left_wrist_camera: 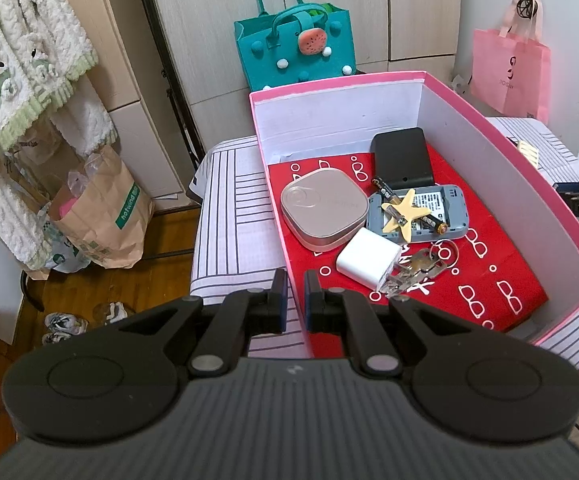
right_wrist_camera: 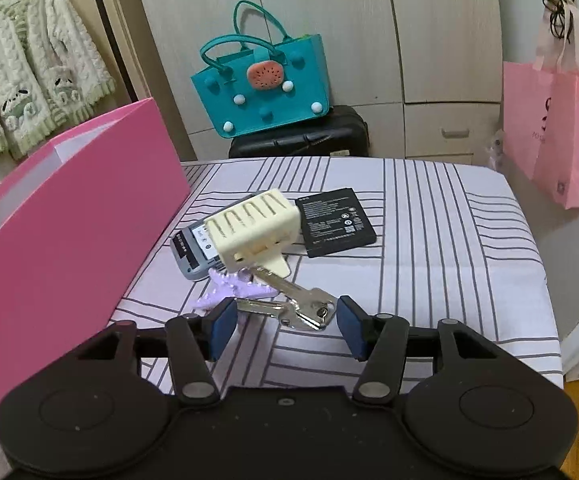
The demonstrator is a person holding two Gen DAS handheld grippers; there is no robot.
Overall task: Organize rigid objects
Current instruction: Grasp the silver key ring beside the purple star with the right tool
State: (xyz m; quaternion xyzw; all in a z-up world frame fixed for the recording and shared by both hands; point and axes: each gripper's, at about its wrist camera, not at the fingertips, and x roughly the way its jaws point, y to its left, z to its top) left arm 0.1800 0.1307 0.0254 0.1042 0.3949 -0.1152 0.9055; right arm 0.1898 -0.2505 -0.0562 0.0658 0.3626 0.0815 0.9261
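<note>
In the left wrist view the pink box (left_wrist_camera: 489,128) holds a rose-gold square case (left_wrist_camera: 323,210), a black block (left_wrist_camera: 403,158), a grey device (left_wrist_camera: 445,212) with a yellow starfish (left_wrist_camera: 403,212) and a battery on it, a white charger (left_wrist_camera: 369,262) and keys (left_wrist_camera: 425,266). My left gripper (left_wrist_camera: 295,294) is nearly shut, empty, straddling the box's near-left wall. In the right wrist view my right gripper (right_wrist_camera: 285,326) is open around silver keys (right_wrist_camera: 301,306) on the striped cloth. Behind lie a purple starfish (right_wrist_camera: 229,290), a cream clip (right_wrist_camera: 255,230), a grey device (right_wrist_camera: 193,250) and a black battery (right_wrist_camera: 335,222).
The pink box wall (right_wrist_camera: 69,240) stands left of the right gripper. A teal felt bag (right_wrist_camera: 261,92) sits on a black case behind the table. A pink bag (right_wrist_camera: 549,128) hangs at right. The striped table cloth (right_wrist_camera: 449,260) ends at right over wooden floor.
</note>
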